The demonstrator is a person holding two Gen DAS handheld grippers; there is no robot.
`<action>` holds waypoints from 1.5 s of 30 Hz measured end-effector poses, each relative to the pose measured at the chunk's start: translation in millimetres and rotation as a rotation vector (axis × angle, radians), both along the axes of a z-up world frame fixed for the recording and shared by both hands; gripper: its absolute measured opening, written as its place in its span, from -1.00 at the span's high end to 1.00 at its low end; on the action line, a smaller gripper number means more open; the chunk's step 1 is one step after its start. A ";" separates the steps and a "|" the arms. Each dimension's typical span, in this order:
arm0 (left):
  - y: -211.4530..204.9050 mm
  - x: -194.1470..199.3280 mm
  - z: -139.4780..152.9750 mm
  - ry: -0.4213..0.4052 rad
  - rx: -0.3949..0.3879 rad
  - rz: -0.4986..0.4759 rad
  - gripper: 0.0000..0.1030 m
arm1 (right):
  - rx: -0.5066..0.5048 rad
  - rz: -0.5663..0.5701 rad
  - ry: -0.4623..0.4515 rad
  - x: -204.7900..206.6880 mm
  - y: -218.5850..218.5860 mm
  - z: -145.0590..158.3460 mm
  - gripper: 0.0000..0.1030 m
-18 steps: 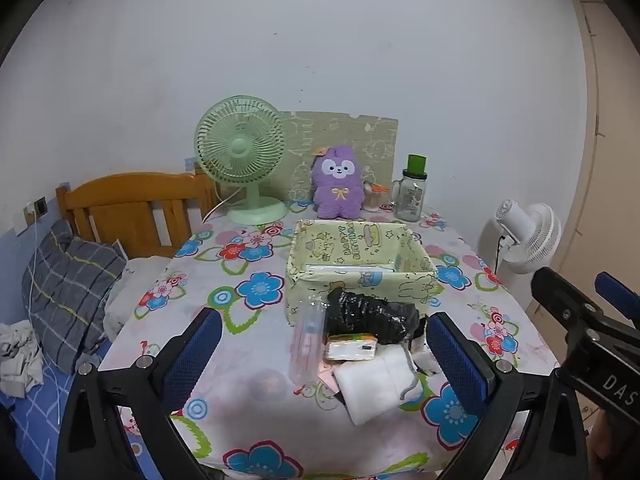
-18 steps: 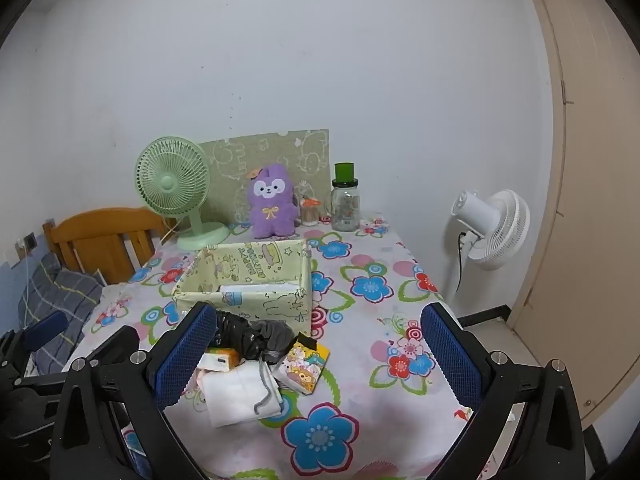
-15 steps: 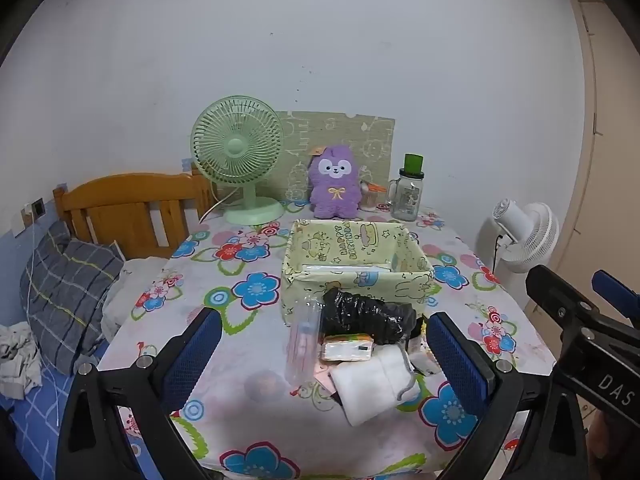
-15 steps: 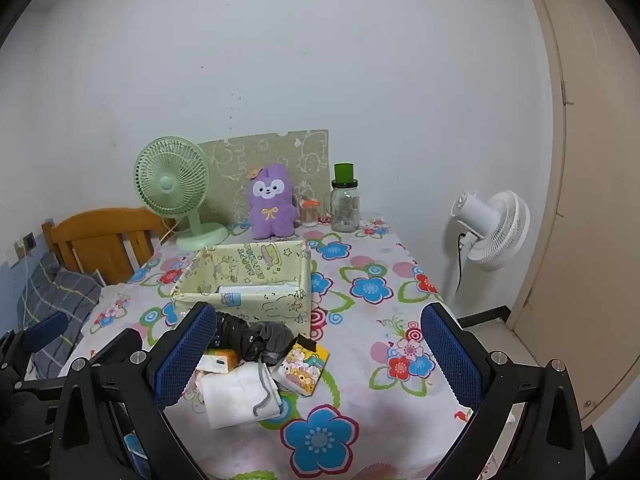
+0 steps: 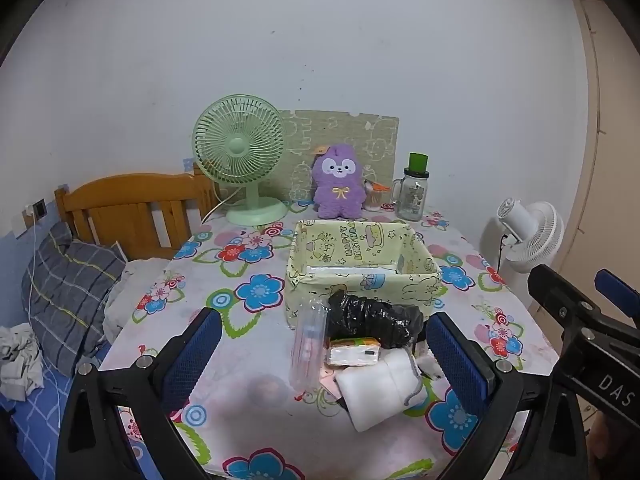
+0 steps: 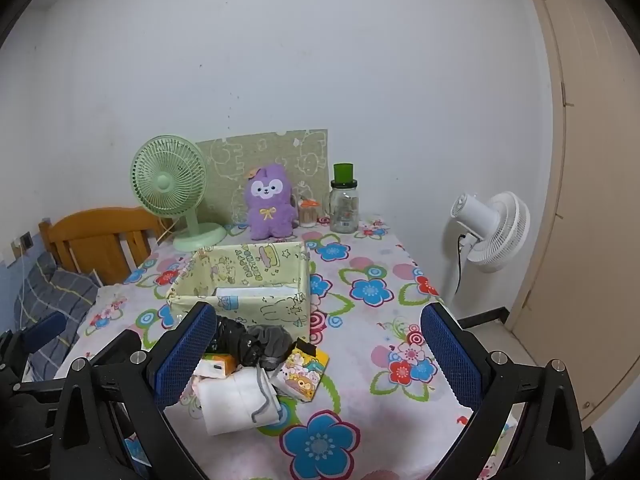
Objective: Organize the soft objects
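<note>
While both tools hover over the near edge of the floral table (image 5: 248, 420), the left gripper (image 5: 320, 356) and right gripper (image 6: 320, 356) sit spread wide, nothing in them. The soft stuff's piled just in front of the yellow fabric box (image 5: 356, 256): white rolled cloth (image 5: 376, 392), black bundle (image 5: 372, 318), tissue pack (image 5: 352, 352).

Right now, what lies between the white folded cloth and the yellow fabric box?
In both wrist views, a crumpled black bag lies against the yellow fabric box, with an orange-topped tissue pack between it and the white folded cloth.
</note>
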State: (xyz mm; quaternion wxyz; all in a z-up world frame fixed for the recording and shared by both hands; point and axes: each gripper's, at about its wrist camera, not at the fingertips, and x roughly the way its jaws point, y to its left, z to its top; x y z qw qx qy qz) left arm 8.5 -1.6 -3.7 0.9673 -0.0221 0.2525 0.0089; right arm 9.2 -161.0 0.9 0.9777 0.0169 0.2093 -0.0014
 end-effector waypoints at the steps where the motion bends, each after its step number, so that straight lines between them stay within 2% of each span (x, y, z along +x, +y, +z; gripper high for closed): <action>1: 0.3 -0.1 -0.2 0.001 -0.002 -0.001 -0.99 | -0.001 -0.001 0.001 1.7 -0.1 -1.0 -0.99; 45: 5.8 2.2 2.8 -0.012 -0.006 0.000 -0.99 | -0.004 -0.013 -0.006 -1.0 0.9 -0.1 -0.99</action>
